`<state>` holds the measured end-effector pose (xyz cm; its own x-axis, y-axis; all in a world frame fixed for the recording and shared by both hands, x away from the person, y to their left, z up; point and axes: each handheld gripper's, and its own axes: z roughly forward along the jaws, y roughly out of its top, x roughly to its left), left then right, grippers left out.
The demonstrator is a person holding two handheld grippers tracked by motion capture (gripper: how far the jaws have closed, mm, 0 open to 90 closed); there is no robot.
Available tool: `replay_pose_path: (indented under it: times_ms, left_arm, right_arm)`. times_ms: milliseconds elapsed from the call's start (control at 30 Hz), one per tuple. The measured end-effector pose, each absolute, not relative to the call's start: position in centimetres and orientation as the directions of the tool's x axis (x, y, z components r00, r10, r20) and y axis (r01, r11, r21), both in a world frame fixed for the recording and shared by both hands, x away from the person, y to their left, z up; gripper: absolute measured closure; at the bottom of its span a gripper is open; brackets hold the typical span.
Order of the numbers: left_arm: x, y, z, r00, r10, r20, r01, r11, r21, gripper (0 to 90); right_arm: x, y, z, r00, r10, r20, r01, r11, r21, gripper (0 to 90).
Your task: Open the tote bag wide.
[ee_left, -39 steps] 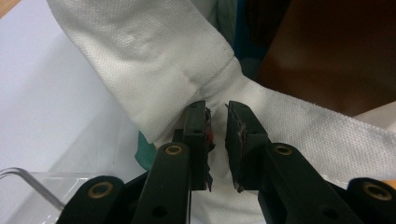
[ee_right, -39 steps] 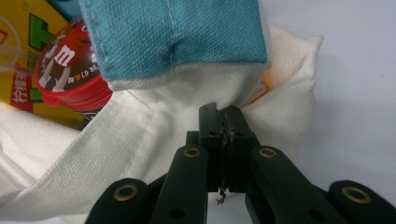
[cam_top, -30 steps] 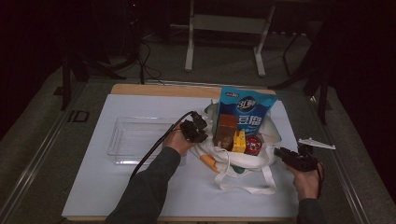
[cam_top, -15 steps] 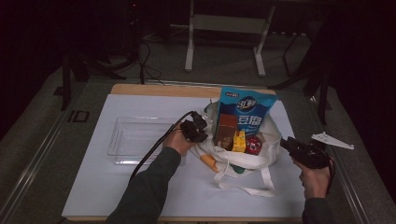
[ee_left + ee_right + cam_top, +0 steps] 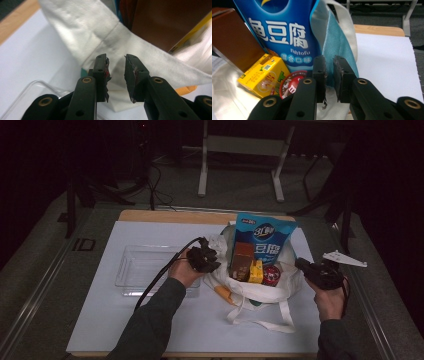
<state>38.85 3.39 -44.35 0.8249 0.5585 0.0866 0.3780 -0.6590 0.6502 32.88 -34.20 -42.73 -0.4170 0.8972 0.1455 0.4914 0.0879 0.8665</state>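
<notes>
A white tote bag lies on the white mat, mouth toward me. It holds a blue fish-tofu packet, a brown box, a yellow carton and a red-lidded tin. My left gripper is at the bag's left rim. In the left gripper view it stands open, and the white rim band runs just beyond its tips. My right gripper is at the bag's right edge. Its jaws show a narrow gap in front of the teal lining.
A clear plastic tray sits on the mat left of the bag, under my left forearm. An orange item pokes out beneath the bag's left side. The bag's handles trail toward the table's near edge. Dark floor and stands surround the table.
My right gripper swung out to the right, then came back up against the bag's right edge. My left gripper and the bag's contents have stayed put.
</notes>
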Motion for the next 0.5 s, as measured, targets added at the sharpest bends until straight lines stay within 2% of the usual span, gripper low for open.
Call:
replay_pose_path:
  times_ms: [233,333,500]
  left_arm:
    - [38.3,4.0,-42.9,0.814,0.570,0.112,0.338,-0.621,0.707,69.7]
    - [38.2,3.9,-42.2,0.810,0.575,0.117,0.310,-0.588,0.747,72.2]
    - [38.5,2.9,-42.3,0.800,0.587,0.122,0.308,-0.577,0.756,75.8]
  right_arm:
    - [33.4,-34.0,-44.0,-0.416,0.895,0.164,0.521,0.087,0.849,80.9]
    - [33.5,-33.8,-44.3,-0.423,0.890,0.169,0.531,0.093,0.842,80.9]
    - [33.9,-33.2,-44.9,-0.430,0.888,0.165,0.546,0.110,0.831,81.4]
